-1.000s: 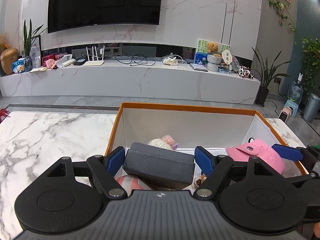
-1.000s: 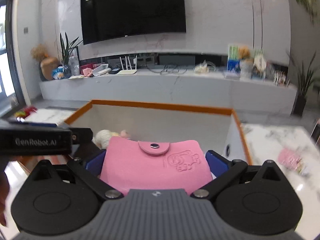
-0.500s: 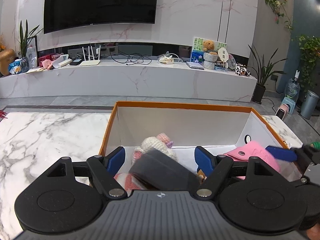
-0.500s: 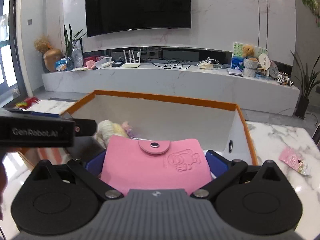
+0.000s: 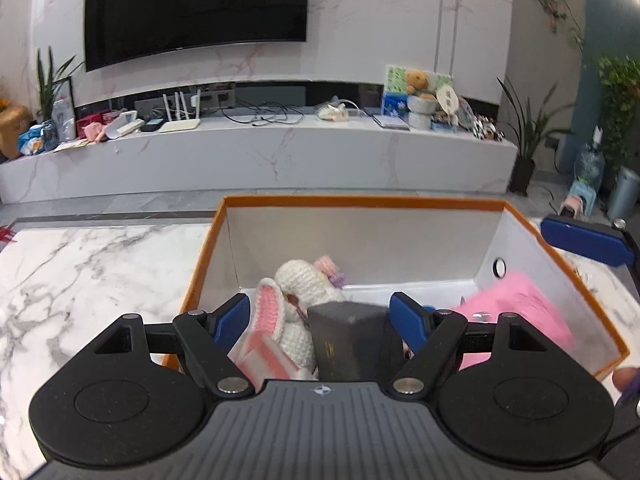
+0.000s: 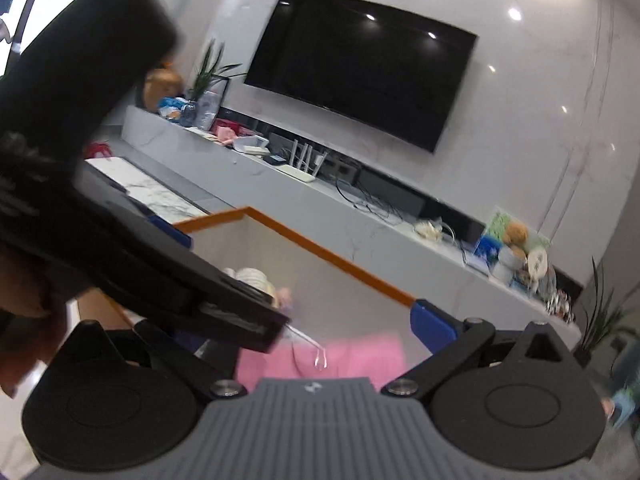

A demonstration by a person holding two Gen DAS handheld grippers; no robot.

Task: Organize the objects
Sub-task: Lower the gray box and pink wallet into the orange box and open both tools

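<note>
An orange-rimmed white box (image 5: pixel 360 200) stands on the marble table (image 5: pixel 80 280). My left gripper (image 5: pixel 320 320) hangs over its near edge, open. A dark grey case (image 5: pixel 352 336) lies tilted in the box below, free of the pads. Beside the case sit a white crochet bunny (image 5: pixel 296 292) and a pink-striped item (image 5: pixel 264 356). A pink pouch (image 5: pixel 516 312) leans against the box's right wall. My right gripper (image 6: pixel 308 324) is rolled and open, with the pouch (image 6: pixel 320 356) below it. One of its blue fingers (image 5: pixel 584 240) hovers over the right rim. The left gripper's black body (image 6: pixel 140 264) hides the other finger.
Behind the table runs a long white TV console (image 5: pixel 260 152) under a wall-mounted screen (image 5: pixel 196 8). Plants and bins stand at the far right (image 5: pixel 624 196). A person's fingertip (image 5: pixel 624 378) shows at the right edge. The two grippers are close together over the box (image 6: pixel 320 252).
The grey case tipped out from between the left pads and dropped into the box. The right gripper rolled and shifted right, and the pink pouch left its jaws and now lies in the box.
</note>
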